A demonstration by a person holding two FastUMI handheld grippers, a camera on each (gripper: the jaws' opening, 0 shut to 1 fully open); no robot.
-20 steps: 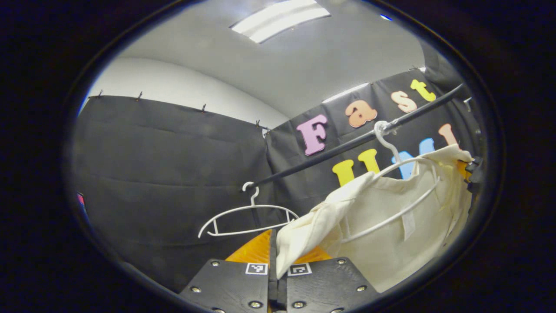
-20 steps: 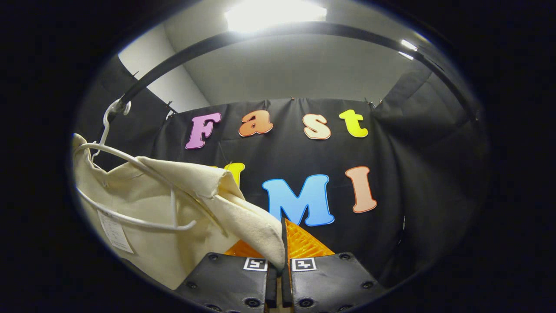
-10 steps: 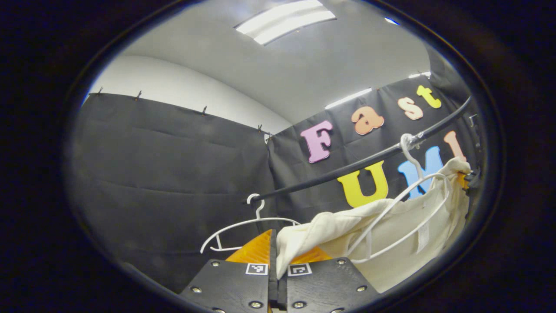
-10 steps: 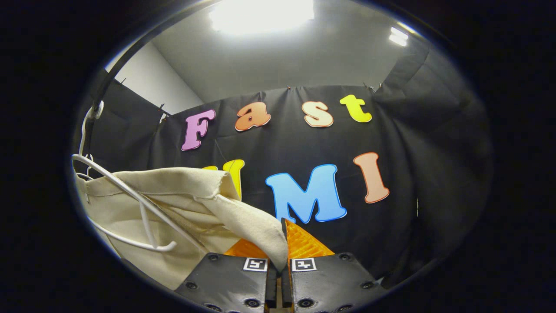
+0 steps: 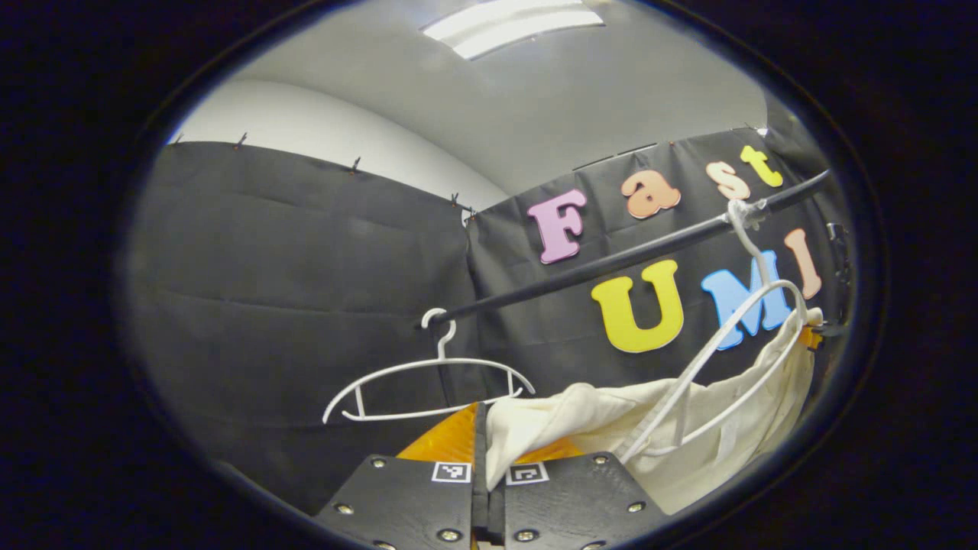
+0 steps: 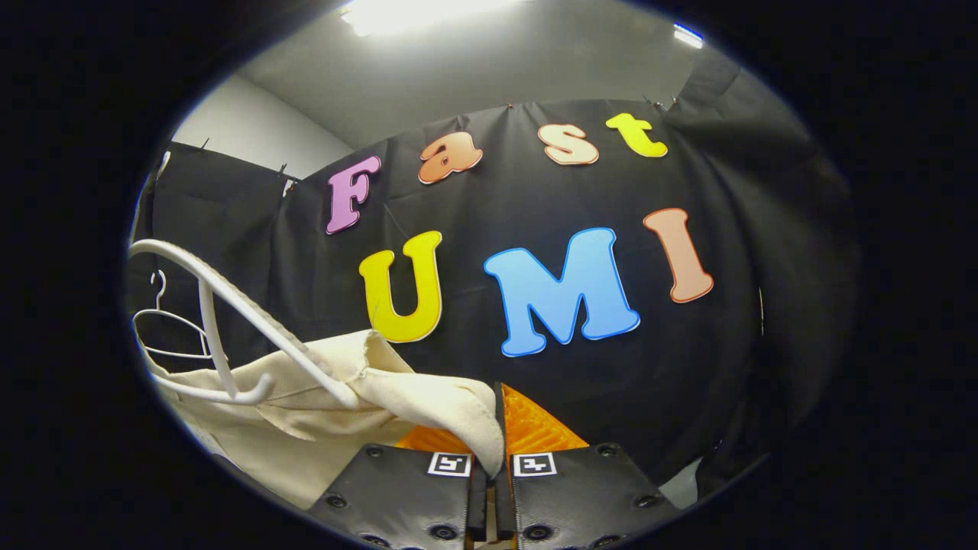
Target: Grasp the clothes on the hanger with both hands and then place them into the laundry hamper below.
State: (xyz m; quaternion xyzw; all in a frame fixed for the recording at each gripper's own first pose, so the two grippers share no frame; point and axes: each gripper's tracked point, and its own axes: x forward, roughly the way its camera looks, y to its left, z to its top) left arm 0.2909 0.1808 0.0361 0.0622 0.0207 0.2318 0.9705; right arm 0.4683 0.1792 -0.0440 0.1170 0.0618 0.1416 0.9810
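Both your tongs are pinched tight on the cream garment: left tongs (image 5: 487,458) on one corner, right tongs (image 6: 495,462) on the other. The garment (image 5: 688,428) sags below its white hanger (image 5: 733,359), whose lower bar is caught inside the cloth. An empty hanger (image 5: 428,382) hangs farther along the black rail (image 5: 611,260).

A bare white hanger (image 5: 428,386) is hanging from the black rail (image 5: 611,256), ahead and left of the tongs. A ceiling light (image 5: 512,23) is glowing high above them.
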